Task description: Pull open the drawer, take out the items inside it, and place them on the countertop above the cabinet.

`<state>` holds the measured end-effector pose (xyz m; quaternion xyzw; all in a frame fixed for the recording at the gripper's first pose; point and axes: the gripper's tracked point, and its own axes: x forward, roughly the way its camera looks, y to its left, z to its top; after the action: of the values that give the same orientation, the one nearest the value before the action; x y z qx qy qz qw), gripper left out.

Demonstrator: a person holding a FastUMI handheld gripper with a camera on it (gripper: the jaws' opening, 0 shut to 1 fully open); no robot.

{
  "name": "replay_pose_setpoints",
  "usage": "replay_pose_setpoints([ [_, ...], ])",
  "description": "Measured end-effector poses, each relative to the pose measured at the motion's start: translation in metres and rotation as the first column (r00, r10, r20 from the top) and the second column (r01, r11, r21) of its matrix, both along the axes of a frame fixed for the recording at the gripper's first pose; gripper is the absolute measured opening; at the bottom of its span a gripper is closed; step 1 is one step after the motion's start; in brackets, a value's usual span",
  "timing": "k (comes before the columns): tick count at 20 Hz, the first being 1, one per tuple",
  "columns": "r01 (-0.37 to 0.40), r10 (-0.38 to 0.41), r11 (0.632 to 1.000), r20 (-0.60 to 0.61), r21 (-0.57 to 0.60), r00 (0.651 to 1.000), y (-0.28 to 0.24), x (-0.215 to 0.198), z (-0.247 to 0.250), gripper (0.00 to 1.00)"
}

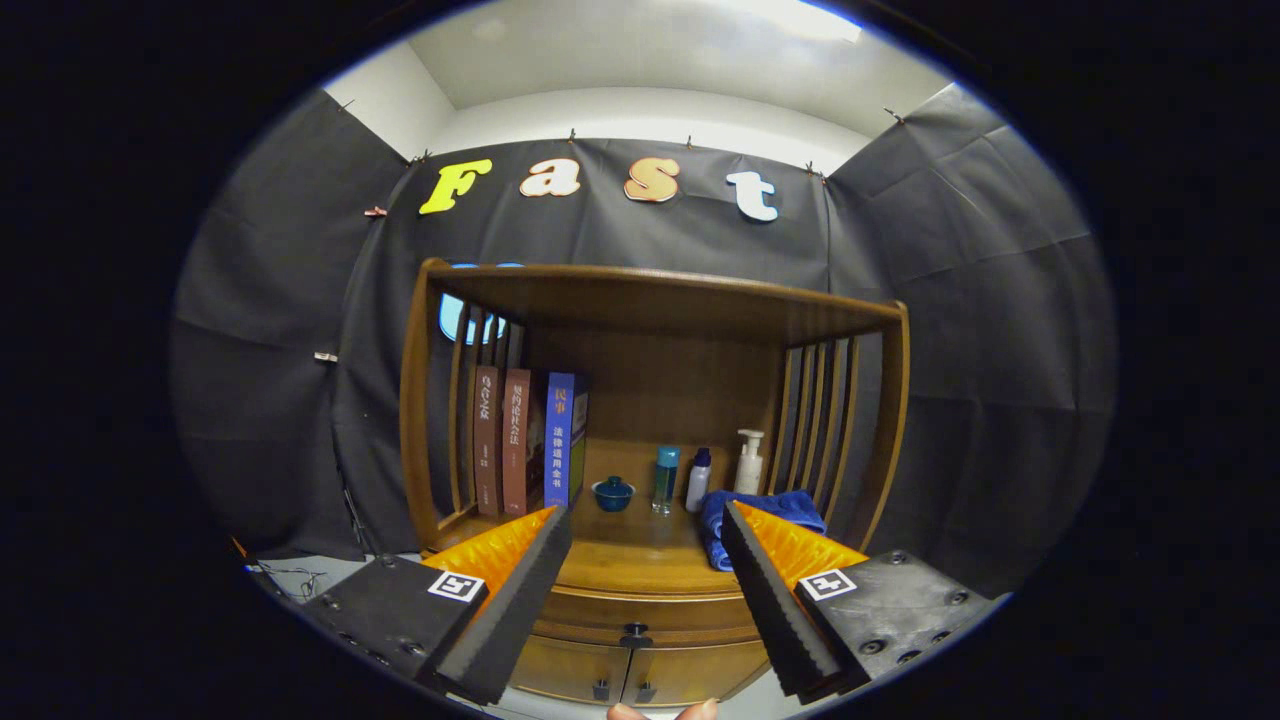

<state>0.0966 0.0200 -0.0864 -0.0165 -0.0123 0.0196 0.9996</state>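
Note:
A wooden cabinet (pixel 660 310) stands ahead of me. Its drawer (pixel 650 612) is closed, with a small dark knob (pixel 635 633) low between my fingers. My gripper (pixel 645 525) is open, its fingers spread wide and holding nothing, hovering in front of the countertop (pixel 640 555). On the countertop beyond the fingers sit a small blue bowl (pixel 613 493), a teal bottle (pixel 665 478), a small white bottle with a blue cap (pixel 698 479), a white pump bottle (pixel 749 462) and a folded blue towel (pixel 765 510) partly behind the right finger.
Three books (pixel 530 440) stand upright at the left of the shelf space under the cabinet's top board. Slatted wooden sides close in the countertop on both flanks. Two lower cabinet doors (pixel 620 675) sit under the drawer. Fingertips of a hand (pixel 660 711) show below.

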Motion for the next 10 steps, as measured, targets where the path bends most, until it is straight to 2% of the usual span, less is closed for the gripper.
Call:
replay_pose_setpoints([
  [5,-0.018,0.019,1.000,-0.045,0.008,0.999,0.009,0.044,-0.090,0.98],
  [10,-0.034,0.033,0.999,-0.144,-0.004,0.989,0.006,0.059,-0.183,0.99],
])
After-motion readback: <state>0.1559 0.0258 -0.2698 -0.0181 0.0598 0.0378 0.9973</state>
